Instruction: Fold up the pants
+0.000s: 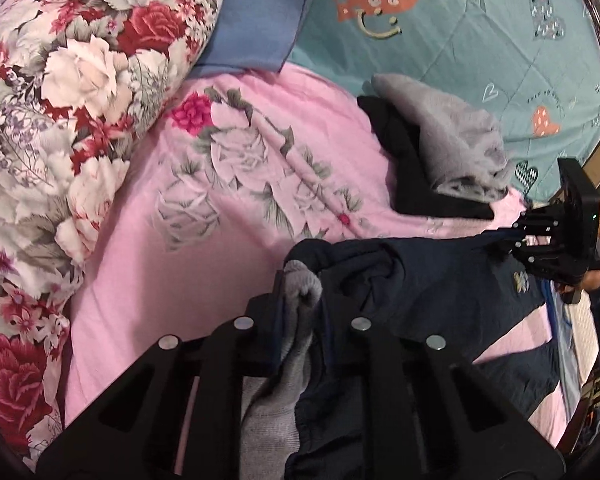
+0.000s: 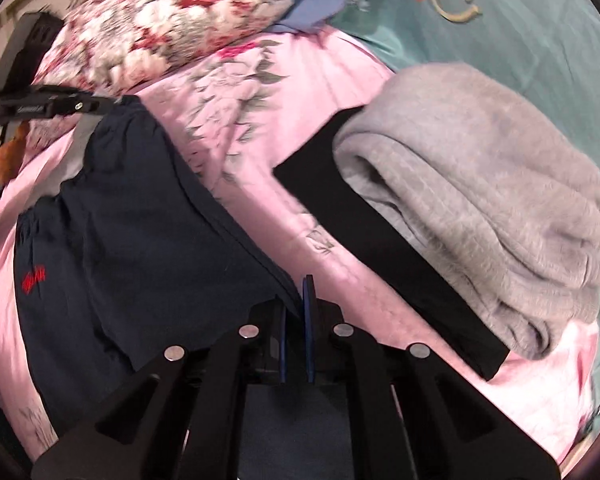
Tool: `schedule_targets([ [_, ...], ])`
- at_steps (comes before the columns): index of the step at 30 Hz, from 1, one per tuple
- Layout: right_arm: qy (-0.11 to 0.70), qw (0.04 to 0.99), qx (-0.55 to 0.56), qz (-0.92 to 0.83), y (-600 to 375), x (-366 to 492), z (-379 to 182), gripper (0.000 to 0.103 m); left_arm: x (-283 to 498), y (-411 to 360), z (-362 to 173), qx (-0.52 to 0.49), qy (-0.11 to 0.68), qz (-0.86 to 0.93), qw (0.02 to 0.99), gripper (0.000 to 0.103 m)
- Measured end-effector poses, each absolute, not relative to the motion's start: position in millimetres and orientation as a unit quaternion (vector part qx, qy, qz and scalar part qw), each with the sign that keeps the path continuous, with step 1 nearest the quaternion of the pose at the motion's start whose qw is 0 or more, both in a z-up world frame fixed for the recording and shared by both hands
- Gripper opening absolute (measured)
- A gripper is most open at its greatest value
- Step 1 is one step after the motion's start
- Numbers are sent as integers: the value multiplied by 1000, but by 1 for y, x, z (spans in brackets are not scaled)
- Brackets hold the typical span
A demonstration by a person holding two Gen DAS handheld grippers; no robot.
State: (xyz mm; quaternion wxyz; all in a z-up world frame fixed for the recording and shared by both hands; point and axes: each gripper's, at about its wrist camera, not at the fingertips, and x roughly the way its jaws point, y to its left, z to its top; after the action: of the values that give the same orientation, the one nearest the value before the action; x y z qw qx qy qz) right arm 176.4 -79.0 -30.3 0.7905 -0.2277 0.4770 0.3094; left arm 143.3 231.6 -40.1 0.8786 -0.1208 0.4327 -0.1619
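Note:
The navy pants [image 1: 440, 288] hang stretched between both grippers over the pink floral sheet [image 1: 228, 208]. My left gripper [image 1: 300, 300] is shut on one bunched end, where the grey lining shows between the fingers. In the left wrist view, the right gripper [image 1: 506, 242] pinches the far end at the right edge. From the right wrist view, the pants [image 2: 132, 220] spread leftward with a red embroidered mark [image 2: 33, 280]. My right gripper [image 2: 296, 320] is shut on their edge, and the left gripper [image 2: 110, 101] grips the far upper-left corner.
A folded stack, grey fleece garment [image 2: 480, 200] on a black one [image 2: 380, 236], lies on the sheet to the right, also the grey fleece [image 1: 452, 140]. A rolled floral quilt [image 1: 60, 120] lines the left. A blue pillow [image 1: 260, 20] and teal heart blanket [image 1: 480, 40] lie beyond.

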Motion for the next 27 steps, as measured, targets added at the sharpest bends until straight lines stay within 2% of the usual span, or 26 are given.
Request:
schedule_targets([
  [4,480,794,-243,284,-70,177,-47,7,152,228,-59,-120,459,-148,868,14],
  [9,453,814,-227,284,-75,156,-19,7,135,232,-42,-116,433,-164,879,14],
  [13,412,832,-209,305,-86,97,13,7,96,235,-16,-71,400,-178,896,13],
  [17,391,834,-188,341,-93,26,22,7,34,237,-9,-34,381,-198,903,13],
  [22,394,819,-187,374,-75,-45,-5,7,-36,242,-30,2,387,-197,901,13],
  [27,440,794,-164,385,-59,-67,-57,7,-43,263,-71,-20,442,-157,883,16],
])
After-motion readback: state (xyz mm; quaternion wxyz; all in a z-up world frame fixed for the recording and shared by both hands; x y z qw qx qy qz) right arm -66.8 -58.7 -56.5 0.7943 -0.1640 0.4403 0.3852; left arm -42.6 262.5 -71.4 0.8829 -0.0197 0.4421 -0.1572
